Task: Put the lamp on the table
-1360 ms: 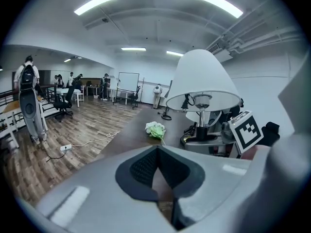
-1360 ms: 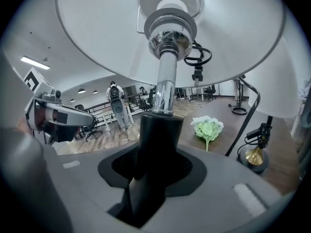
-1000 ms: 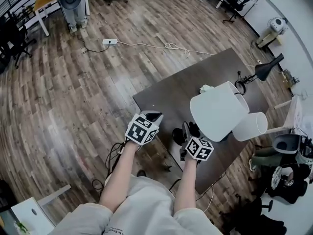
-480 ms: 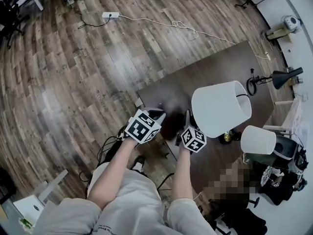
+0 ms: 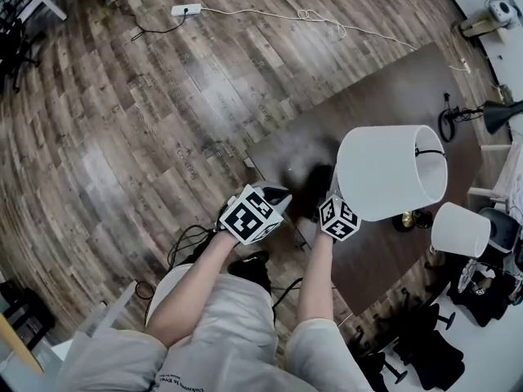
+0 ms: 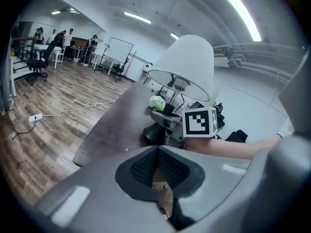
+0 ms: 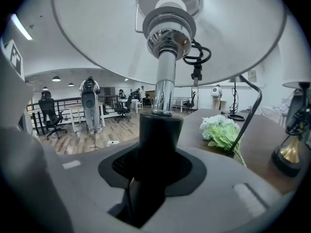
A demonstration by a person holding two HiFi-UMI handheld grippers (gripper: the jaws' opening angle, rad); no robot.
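The lamp has a wide white shade (image 5: 392, 170), a chrome neck (image 7: 165, 81) and a black stem (image 7: 156, 135). My right gripper (image 5: 329, 190) is shut on that stem and holds the lamp upright over the near corner of the dark brown table (image 5: 384, 88). Its dark base (image 6: 154, 134) is low over the tabletop; I cannot tell whether it touches. To the left, by the table's corner, my left gripper (image 5: 276, 194) is shut with nothing in it. In the left gripper view the shade (image 6: 187, 67) rises above the right gripper's marker cube (image 6: 200, 122).
A smaller lamp with a white shade (image 5: 460, 229) and a gold foot (image 5: 406, 219) stands at the table's right. A black desk lamp (image 5: 498, 114) and a green-white bouquet (image 7: 221, 130) are further back. Cables (image 5: 184, 243) and a power strip (image 5: 185, 10) lie on the wood floor.
The right gripper has carried the lamp rightward and further over the table, and the shade now stands more upright. The left gripper followed alongside, still shut and empty.
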